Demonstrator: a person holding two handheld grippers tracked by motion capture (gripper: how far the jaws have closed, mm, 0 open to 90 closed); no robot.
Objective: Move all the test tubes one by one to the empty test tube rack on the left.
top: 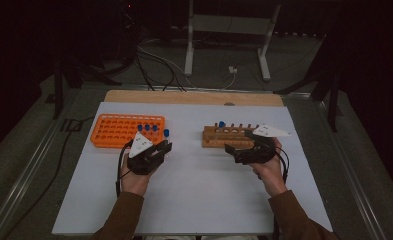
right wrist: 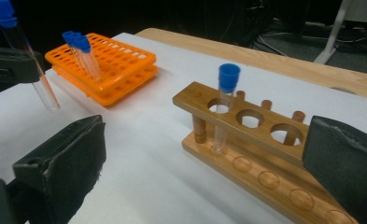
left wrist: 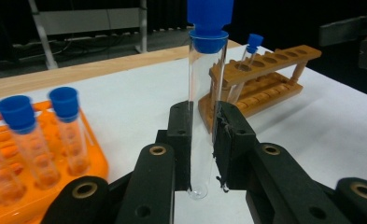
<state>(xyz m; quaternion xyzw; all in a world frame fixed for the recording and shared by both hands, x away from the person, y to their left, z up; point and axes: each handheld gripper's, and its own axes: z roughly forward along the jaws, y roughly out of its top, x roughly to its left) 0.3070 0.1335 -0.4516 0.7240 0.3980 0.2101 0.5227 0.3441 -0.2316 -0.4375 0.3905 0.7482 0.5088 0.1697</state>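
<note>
My left gripper (top: pixel 164 146) is shut on a clear test tube with a blue cap (left wrist: pixel 202 107), held upright above the white table between the two racks. That tube's cap (top: pixel 167 133) stands just right of the orange rack (top: pixel 115 131), which holds three blue-capped tubes (left wrist: pixel 69 126) at its right end. My right gripper (top: pixel 236 141) is open at the near side of the wooden rack (top: pixel 219 137). Its jaws stand wide apart with nothing between them, facing that rack (right wrist: pixel 260 156). One blue-capped tube (right wrist: pixel 225 105) stands in an end hole of it.
A white sheet (top: pixel 199 195) covers the table, with a bare wooden strip (top: pixel 194 97) along the far edge. Cables and a metal stand's legs (top: pixel 226 45) lie on the floor beyond. In the right gripper view, the left gripper (right wrist: pixel 8 65) and its tube show at the far left.
</note>
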